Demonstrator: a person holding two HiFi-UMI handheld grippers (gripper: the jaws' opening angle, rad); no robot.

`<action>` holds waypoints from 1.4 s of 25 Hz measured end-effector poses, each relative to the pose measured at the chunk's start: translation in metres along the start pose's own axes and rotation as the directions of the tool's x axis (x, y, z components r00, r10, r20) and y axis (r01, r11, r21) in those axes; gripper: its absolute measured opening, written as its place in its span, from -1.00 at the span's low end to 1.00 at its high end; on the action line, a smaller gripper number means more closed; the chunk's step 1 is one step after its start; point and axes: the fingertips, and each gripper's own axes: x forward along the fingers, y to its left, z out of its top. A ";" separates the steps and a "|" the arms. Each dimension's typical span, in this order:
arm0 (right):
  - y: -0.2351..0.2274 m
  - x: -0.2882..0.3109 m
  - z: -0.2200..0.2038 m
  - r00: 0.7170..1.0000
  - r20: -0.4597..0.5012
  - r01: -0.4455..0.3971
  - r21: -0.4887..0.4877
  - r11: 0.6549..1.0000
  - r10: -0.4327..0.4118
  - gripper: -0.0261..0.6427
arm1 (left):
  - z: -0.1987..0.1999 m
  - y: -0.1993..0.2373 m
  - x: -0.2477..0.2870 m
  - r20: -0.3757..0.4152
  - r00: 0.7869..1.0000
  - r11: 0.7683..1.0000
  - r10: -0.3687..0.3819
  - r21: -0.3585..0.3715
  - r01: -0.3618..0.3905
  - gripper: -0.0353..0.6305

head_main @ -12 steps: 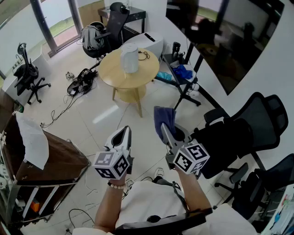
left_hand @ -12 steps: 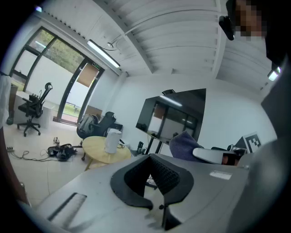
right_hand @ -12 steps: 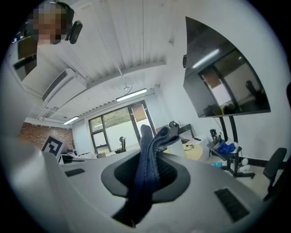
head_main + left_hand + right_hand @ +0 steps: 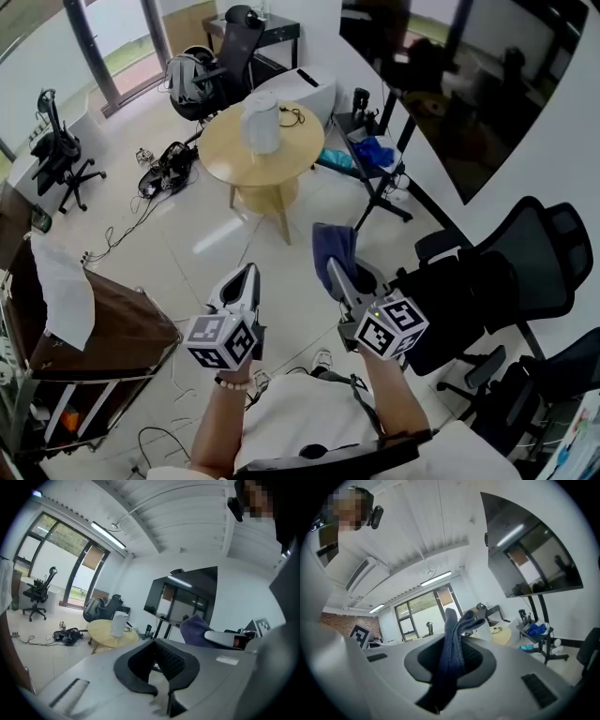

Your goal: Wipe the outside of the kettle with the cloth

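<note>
Well apart, cloth [image 4: 335, 246] and kettle [image 4: 262, 122]

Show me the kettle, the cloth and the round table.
kettle [image 4: 262, 124], head view, middle of its white body.
cloth [image 4: 334, 246], head view, middle of the blue bunch.
round table [image 4: 228, 150], head view, bare wooden top beside the kettle.

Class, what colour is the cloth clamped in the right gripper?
Dark blue. The cloth shows best in the right gripper view, standing up between the jaws.
</note>
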 end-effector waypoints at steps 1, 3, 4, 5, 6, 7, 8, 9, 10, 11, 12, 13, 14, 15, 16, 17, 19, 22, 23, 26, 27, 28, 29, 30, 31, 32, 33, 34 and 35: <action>-0.005 0.000 0.001 1.000 0.000 -0.007 0.010 1.000 0.007 -0.72 | -0.001 0.000 0.003 -0.002 1.000 1.000 0.011 0.001 -0.011 -0.89; -0.016 -0.002 0.004 1.000 -0.006 -0.011 0.019 1.000 0.011 -0.72 | -0.002 -0.002 0.010 -0.006 1.000 0.999 0.030 0.009 -0.030 -0.89; -0.023 -0.003 0.005 1.000 -0.011 -0.010 0.021 1.000 0.010 -0.72 | -0.002 -0.004 0.014 -0.006 0.999 0.999 0.039 0.014 -0.039 -0.89; -0.030 -0.003 0.006 1.000 -0.015 -0.012 0.026 1.000 0.013 -0.72 | -0.002 -0.004 0.019 -0.006 0.999 0.999 0.048 0.018 -0.048 -0.89; -0.036 -0.003 0.008 1.000 -0.017 -0.018 0.036 0.999 0.018 -0.72 | -0.002 -0.004 0.023 -0.005 0.998 0.998 0.058 0.021 -0.057 -0.89; -0.042 -0.002 0.009 1.000 -0.020 -0.023 0.047 0.999 0.024 -0.72 | -0.002 -0.003 0.025 -0.005 0.998 0.997 0.069 0.024 -0.069 -0.89; -0.048 -0.002 0.010 0.999 -0.023 -0.023 0.054 0.998 0.025 -0.72 | -0.004 -0.002 0.027 -0.007 0.997 0.996 0.082 0.026 -0.081 -0.89; -0.055 -0.001 0.010 0.999 -0.027 -0.018 0.059 0.998 0.020 -0.72 | -0.007 0.001 0.029 -0.012 0.996 0.995 0.094 0.026 -0.093 -0.89; -0.063 0.001 0.009 0.999 -0.032 -0.008 0.063 0.998 0.010 -0.72 | -0.010 0.004 0.031 -0.020 0.994 0.994 0.104 0.025 -0.103 -0.89; -0.070 0.004 0.009 0.999 -0.039 0.002 0.065 0.998 0.001 -0.72 | -0.012 0.007 0.034 -0.027 0.993 0.993 0.113 0.023 -0.113 -0.89; -0.076 0.009 0.008 0.999 -0.045 0.008 0.062 0.998 -0.006 -0.72 | -0.014 0.012 0.037 -0.032 0.992 0.992 0.123 0.021 -0.122 -0.89; -0.082 0.016 0.007 0.999 -0.052 0.011 0.056 0.998 -0.008 -0.72 | -0.014 0.018 0.041 -0.033 0.990 0.991 0.134 0.021 -0.133 -0.89; -0.086 0.024 0.006 0.998 -0.058 0.010 0.050 0.999 -0.007 -0.72 | -0.013 0.025 0.045 -0.031 0.989 0.989 0.146 0.019 -0.145 -0.89; -0.091 0.033 0.007 0.998 -0.061 0.007 0.047 0.999 -0.004 -0.72 | -0.012 0.033 0.051 -0.028 0.987 0.988 0.156 0.013 -0.156 -0.89; -0.096 0.042 0.007 0.998 -0.064 0.004 0.049 0.999 0.000 -0.72 | -0.010 0.042 0.058 -0.026 0.986 0.986 0.164 0.006 -0.164 -0.89; -0.101 0.054 0.008 0.998 -0.066 0.002 0.056 0.998 0.002 -0.72 | -0.008 0.051 0.067 -0.027 0.985 0.986 0.168 -0.001 -0.168 -0.89; -0.113 0.079 0.006 0.997 -0.072 0.003 0.069 0.998 0.002 -0.72 | -0.004 0.070 0.090 -0.030 0.986 0.986 0.166 -0.007 -0.166 -0.89; -0.126 0.127 0.009 0.997 -0.072 0.012 0.060 0.998 -0.007 -0.72 | 0.010 0.103 0.134 -0.028 0.990 0.990 0.141 0.006 -0.141 -0.89; -0.130 0.146 0.013 0.998 -0.067 0.014 0.057 0.998 -0.010 -0.72 | 0.018 0.116 0.151 -0.029 0.991 0.991 0.130 0.014 -0.130 -0.89; -0.141 0.205 0.032 0.998 -0.056 0.018 0.049 0.999 -0.015 -0.72 | 0.044 0.153 0.202 -0.047 0.994 0.994 0.102 0.040 -0.100 -0.89; -0.144 0.223 0.039 0.998 -0.057 0.021 0.040 0.999 -0.019 -0.72 | 0.051 0.165 0.218 -0.056 0.994 0.994 0.095 0.051 -0.092 -0.89; -0.147 0.240 0.045 0.998 -0.057 0.026 0.034 0.999 -0.024 -0.72 | 0.059 0.177 0.233 -0.066 0.994 0.994 0.089 0.063 -0.085 -0.89; -0.150 0.257 0.051 0.998 -0.057 0.034 0.032 0.999 -0.032 -0.72 | 0.065 0.188 0.247 -0.076 0.994 0.994 0.085 0.075 -0.079 -0.89; -0.153 0.274 0.055 0.997 -0.059 0.042 0.031 0.999 -0.040 -0.72 | 0.071 0.198 0.261 -0.087 0.993 0.993 0.082 0.088 -0.075 -0.89; -0.156 0.290 0.058 0.997 -0.065 0.051 0.028 0.998 -0.049 -0.72 | 0.077 0.208 0.275 -0.099 0.992 0.992 0.080 0.101 -0.070 -0.89; -0.159 0.305 0.060 0.996 -0.073 0.058 0.021 0.998 -0.056 -0.72 | 0.081 0.217 0.288 -0.110 0.991 0.992 0.075 0.111 -0.063 -0.89; -0.161 0.320 0.061 0.995 -0.080 0.062 0.014 0.998 -0.061 -0.72 | 0.084 0.224 0.301 -0.121 0.990 0.992 0.067 0.119 -0.052 -0.89; -0.164 0.333 0.063 0.994 -0.084 0.065 0.009 0.998 -0.064 -0.72 | 0.087 0.231 0.314 -0.132 0.990 0.992 0.056 0.124 -0.039 -0.89; -0.167 0.345 0.065 0.994 -0.087 0.069 0.005 0.998 -0.068 -0.72 | 0.089 0.235 0.327 -0.141 0.989 0.991 0.044 0.130 -0.026 -0.89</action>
